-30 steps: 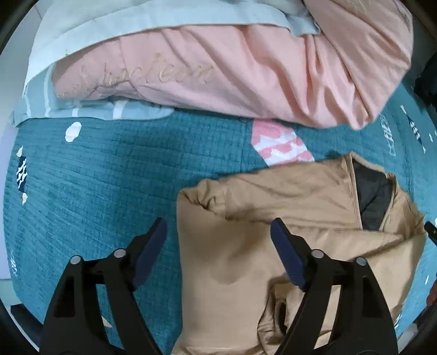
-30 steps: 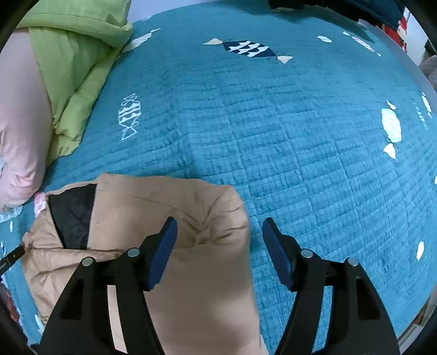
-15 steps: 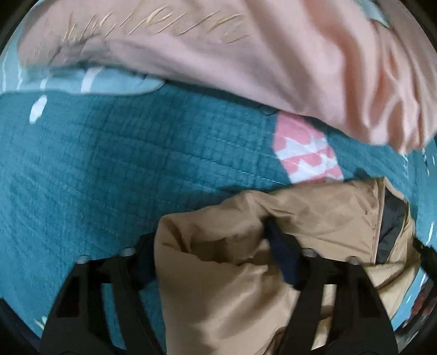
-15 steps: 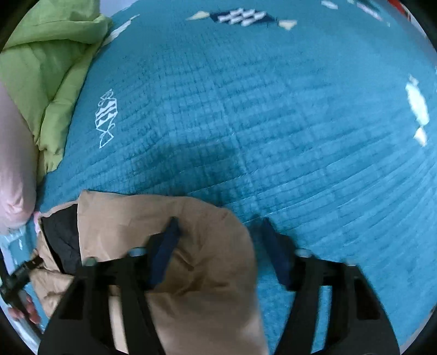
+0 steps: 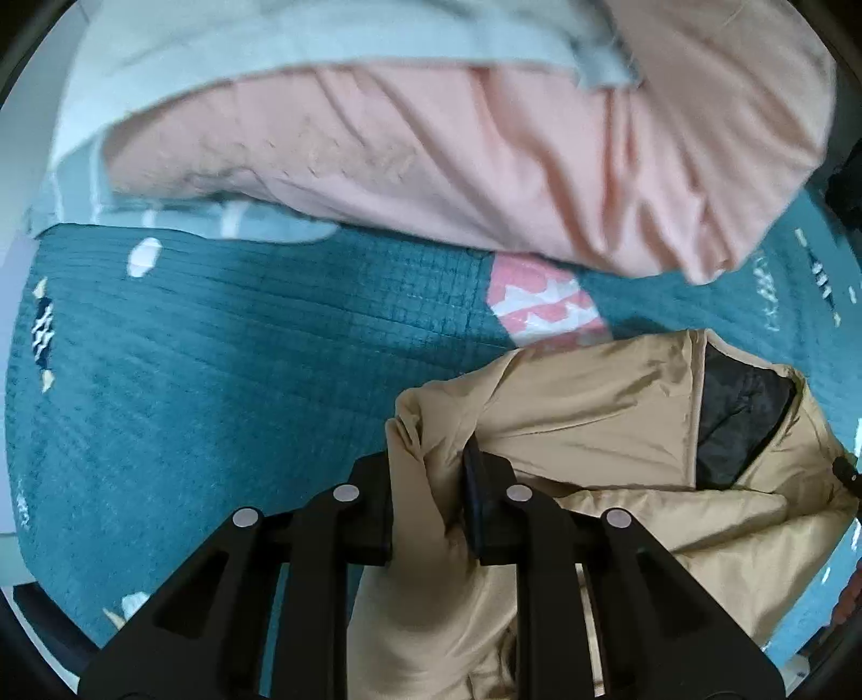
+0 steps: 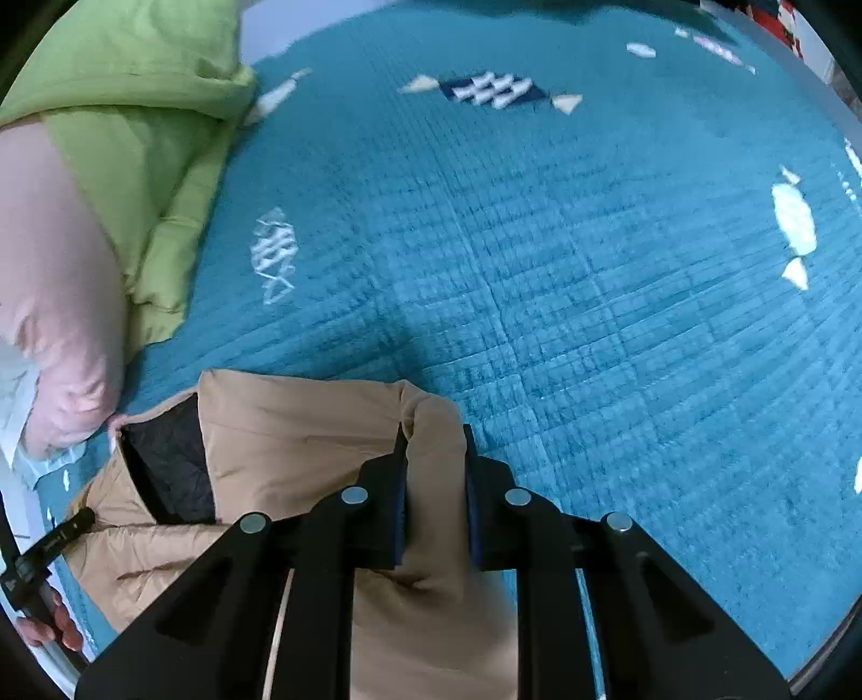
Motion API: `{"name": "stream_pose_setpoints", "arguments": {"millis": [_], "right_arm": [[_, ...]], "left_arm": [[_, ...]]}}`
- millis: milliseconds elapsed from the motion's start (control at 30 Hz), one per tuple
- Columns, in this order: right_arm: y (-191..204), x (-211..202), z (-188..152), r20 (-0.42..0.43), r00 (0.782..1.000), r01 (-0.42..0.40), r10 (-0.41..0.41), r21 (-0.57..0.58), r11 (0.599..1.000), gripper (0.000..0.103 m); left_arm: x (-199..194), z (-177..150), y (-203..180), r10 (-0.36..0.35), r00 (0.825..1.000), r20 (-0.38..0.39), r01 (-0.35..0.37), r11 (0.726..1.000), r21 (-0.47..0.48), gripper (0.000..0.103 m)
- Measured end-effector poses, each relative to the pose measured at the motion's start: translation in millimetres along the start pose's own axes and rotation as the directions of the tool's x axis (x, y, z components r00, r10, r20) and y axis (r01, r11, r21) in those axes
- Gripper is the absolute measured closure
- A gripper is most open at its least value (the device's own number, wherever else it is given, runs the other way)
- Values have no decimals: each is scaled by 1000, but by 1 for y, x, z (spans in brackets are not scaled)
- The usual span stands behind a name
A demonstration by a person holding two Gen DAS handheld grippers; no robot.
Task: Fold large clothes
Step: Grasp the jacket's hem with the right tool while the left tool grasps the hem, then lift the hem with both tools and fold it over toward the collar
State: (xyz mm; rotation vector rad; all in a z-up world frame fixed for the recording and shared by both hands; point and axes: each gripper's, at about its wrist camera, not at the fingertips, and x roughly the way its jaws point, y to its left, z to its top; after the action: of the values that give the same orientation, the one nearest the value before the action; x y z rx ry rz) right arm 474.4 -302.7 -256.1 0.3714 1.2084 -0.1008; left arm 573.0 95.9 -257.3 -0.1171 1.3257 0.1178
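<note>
A tan padded jacket [image 5: 582, 431] with a black quilted lining [image 5: 732, 420] lies on the teal bed quilt [image 5: 226, 377]. My left gripper [image 5: 428, 484] points steeply down at the jacket's left shoulder corner; its jaws are closing and pinch a fold of tan cloth. In the right wrist view the same jacket [image 6: 291, 431] shows its other shoulder corner, and my right gripper [image 6: 433, 479] has its jaws closing on a bunched fold there. The black lining [image 6: 172, 457] shows at the open collar.
A pink pillow [image 5: 485, 161] and pale bedding [image 5: 215, 48] lie beyond the jacket in the left wrist view. A green duvet [image 6: 129, 124] and a pink pillow [image 6: 54, 301] sit at left in the right wrist view. A person's hand [image 6: 48, 624] shows at the lower left edge.
Both grippers came down onto the jacket's shoulder corners and narrowed from wide open onto folds of tan cloth, then lifted slightly with the cloth bunched between the pads.
</note>
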Motion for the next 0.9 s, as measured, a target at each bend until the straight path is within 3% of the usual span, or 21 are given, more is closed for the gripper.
{"name": "stream_pose_setpoints", "arguments": {"millis": [367,700,900], "right_arm": [[8,-88,-35,100,995,7,-1,-53,999,89],[2,-160,-105,195,981,6,14,-104,995,89],[-2,-187,-159,231,973,26,8,-141,990,89]], "left_arm": [[-91,-57,4,1,995,97,-6,998,55,84],[-159,-133,31,-46,983,178,30,995,92,84],[-182,-180,39,-46,979,200,16,989,150,84]]}}
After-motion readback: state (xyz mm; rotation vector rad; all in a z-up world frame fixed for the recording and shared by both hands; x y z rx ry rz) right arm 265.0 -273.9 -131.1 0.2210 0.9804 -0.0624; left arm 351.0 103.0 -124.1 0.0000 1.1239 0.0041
